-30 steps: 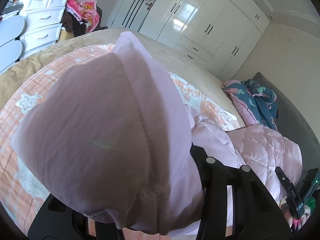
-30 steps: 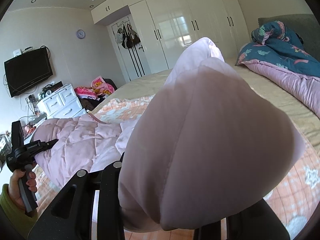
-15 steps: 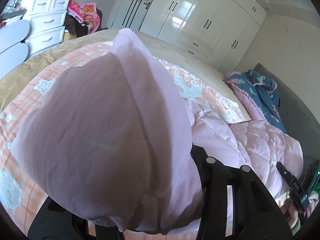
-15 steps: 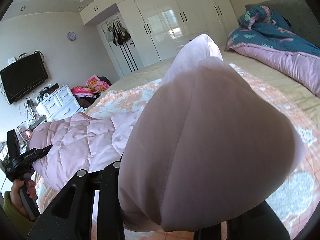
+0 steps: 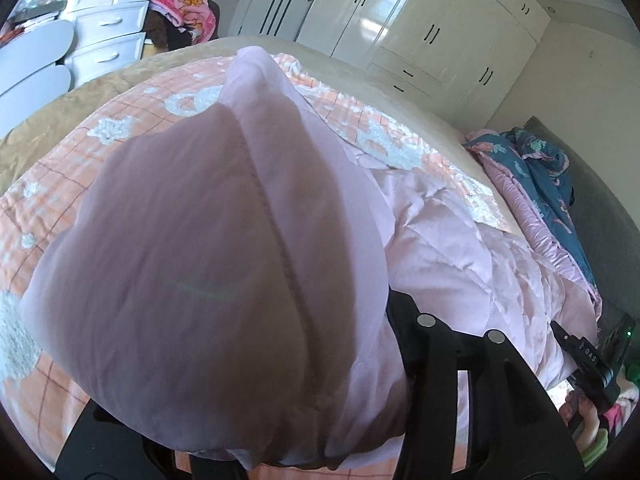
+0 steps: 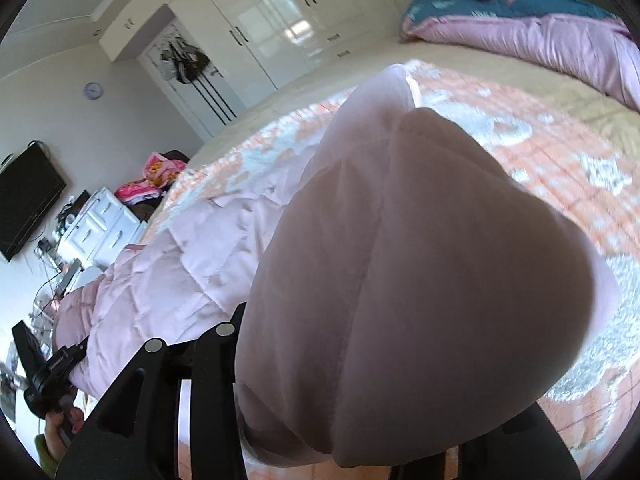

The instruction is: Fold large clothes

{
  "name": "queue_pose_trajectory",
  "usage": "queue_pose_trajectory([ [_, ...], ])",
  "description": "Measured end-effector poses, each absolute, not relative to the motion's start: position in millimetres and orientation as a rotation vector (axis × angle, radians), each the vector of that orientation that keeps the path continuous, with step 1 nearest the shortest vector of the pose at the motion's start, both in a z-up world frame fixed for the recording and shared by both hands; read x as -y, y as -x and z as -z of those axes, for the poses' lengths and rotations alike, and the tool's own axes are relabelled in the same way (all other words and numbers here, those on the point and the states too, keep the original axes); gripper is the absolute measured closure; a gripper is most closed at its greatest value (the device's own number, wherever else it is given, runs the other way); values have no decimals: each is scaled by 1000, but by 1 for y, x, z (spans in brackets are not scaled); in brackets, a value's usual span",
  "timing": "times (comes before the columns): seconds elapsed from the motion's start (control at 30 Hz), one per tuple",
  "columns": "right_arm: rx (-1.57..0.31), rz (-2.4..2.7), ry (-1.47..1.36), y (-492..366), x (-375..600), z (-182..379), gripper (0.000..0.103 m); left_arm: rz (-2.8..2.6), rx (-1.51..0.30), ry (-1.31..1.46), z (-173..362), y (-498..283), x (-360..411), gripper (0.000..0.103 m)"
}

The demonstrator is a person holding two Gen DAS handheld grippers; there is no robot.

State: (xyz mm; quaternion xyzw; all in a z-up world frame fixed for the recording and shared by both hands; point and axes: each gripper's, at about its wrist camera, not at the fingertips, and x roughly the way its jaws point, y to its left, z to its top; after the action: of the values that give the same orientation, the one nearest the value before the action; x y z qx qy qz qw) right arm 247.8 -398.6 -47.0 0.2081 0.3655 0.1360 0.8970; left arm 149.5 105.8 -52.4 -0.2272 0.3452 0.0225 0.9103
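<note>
Bed [image 5: 60,184] beneath; opening jaws apparently gripping pink quilted coat [image 5: 208,264].

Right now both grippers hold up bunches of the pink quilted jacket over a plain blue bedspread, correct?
Not quite. The left gripper and right gripper do hold the pink quilted jacket, jaws easing open, but the bedspread is orange checked with white patches, as the left wrist view shows.

White wardrobe [image 5: 420,28], drawers [image 5: 104,20], wall television [image 6: 24,200], folded quilt [image 6: 520,20].
</note>
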Motion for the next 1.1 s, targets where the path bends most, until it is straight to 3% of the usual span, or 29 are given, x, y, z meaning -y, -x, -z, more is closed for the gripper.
queue_pose_trajectory([
  [0.17, -811, -259, -454, -255, 398, 60, 55, -60, -731, 468, 60, -152, -106, 60],
  [0.37, -869, -244, -542, -258, 408, 74, 37, -69, -747, 469, 65, -151, -106, 57],
  [0.43, -888, -220, -526, -254, 407, 71, 25, -70, -758, 478, 66, -150, -107, 56],
  [0.6, -901, -198, -515, -242, 408, 63, 12, -70, -780, 498, 64, -145, -110, 50],
  [0.9, -850, -192, -513, -199, 424, 39, 6, -84, -790, 510, 53, -121, -116, 29],
  [1.1, -756, -183, -479, -170, 433, 8, 4, -95, -768, 511, 38, -97, -122, 22],
])
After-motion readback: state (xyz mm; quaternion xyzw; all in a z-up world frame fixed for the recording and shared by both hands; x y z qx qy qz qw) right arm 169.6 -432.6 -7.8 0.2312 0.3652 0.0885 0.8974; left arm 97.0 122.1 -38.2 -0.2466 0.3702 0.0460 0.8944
